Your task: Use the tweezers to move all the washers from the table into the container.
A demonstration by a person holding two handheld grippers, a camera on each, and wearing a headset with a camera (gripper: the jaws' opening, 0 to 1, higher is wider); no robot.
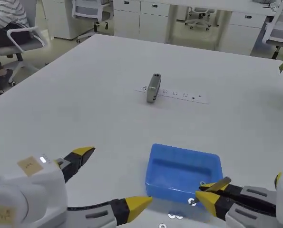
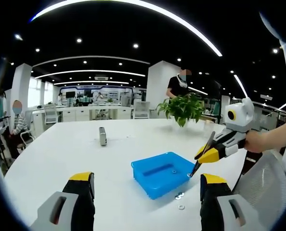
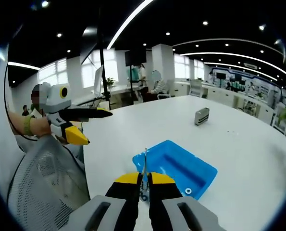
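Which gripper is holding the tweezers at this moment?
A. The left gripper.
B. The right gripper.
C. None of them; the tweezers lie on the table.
B: the right gripper is shut on the tweezers, which stick out ahead of it, while the left gripper is open and empty.

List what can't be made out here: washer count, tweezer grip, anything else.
- Count of washers left on the table: the head view's bottom edge cuts through one; more may lie below it.
- Whether the tweezers hold a washer: the tips are too small in all three views.
- Number inside the container: tiny specks, count unsure.
- Grey block beyond the container: too small to identify.
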